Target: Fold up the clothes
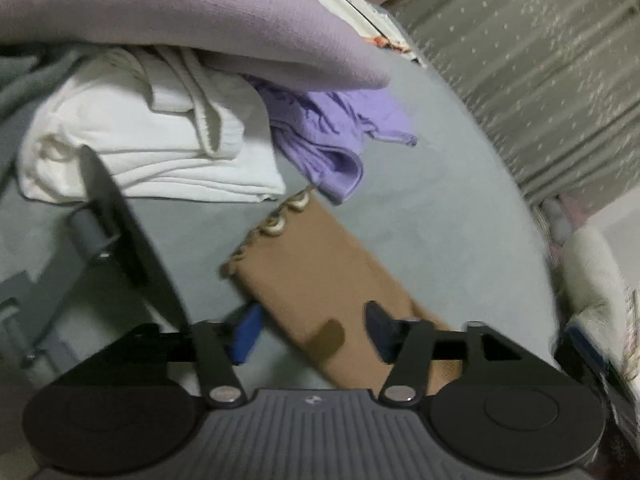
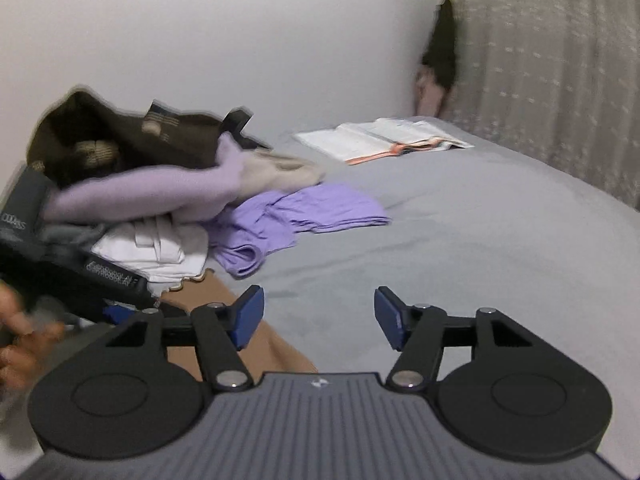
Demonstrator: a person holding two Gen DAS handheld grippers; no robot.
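While both jaws gape empty, left gripper (image 1: 312, 330) hovers over folded brown cloth (image 1: 320, 280), right gripper (image 2: 319, 317) above bed (image 2: 460, 240)

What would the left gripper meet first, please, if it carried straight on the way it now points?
Most likely the folded tan cloth on the grey bed: it lies right under the open left gripper, though depth is hard to judge.

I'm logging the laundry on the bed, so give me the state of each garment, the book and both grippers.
Left gripper: open, holding nothing.
Right gripper: open, empty.
Brown garment: folded flat on the bed.
White garment: folded, in the pile.
Purple garment: crumpled, unfolded.
Lilac sweater: draped over the pile.
Book: lying open.
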